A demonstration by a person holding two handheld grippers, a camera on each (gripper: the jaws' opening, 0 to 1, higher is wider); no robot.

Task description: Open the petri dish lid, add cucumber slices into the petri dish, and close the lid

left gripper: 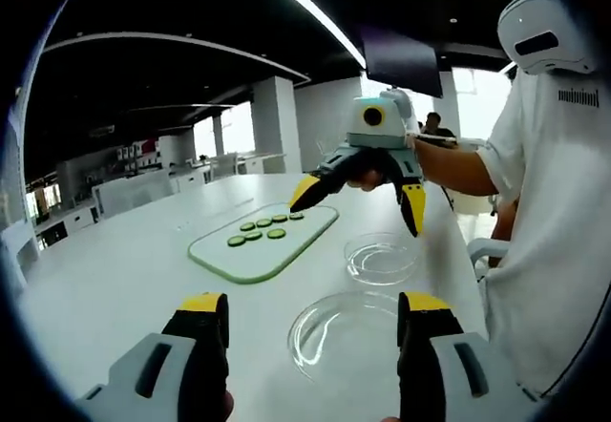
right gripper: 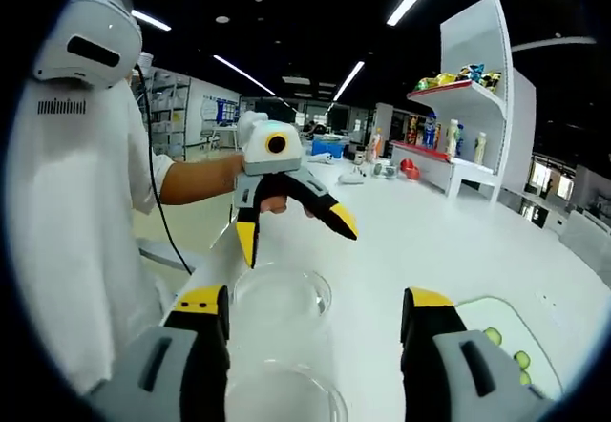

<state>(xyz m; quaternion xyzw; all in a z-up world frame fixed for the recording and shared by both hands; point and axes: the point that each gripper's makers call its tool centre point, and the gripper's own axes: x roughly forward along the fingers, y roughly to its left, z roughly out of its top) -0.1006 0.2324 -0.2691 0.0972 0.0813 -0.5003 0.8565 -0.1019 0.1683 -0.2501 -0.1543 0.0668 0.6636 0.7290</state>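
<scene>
Two clear round glass pieces, the petri dish and its lid, lie apart on the white table; I cannot tell which is which. One glass piece (left gripper: 353,336) lies just ahead of my left gripper (left gripper: 310,312), which is open and holds nothing. The other glass piece (left gripper: 382,257) lies farther off, below my right gripper (left gripper: 358,202), which hangs open above the table. Several cucumber slices (left gripper: 277,233) rest on a green-rimmed cutting board (left gripper: 258,260). In the right gripper view my right gripper (right gripper: 315,307) is open over a glass piece (right gripper: 286,393); the left gripper (right gripper: 296,231) hovers open over the farther glass piece (right gripper: 282,298).
A person in a white shirt (left gripper: 554,231) stands at the table's edge holding both grippers. The white table (left gripper: 124,269) stretches far to the left. The cutting board (right gripper: 487,312) with slices (right gripper: 520,357) lies at lower right. A white shelf (right gripper: 468,78) with goods stands behind.
</scene>
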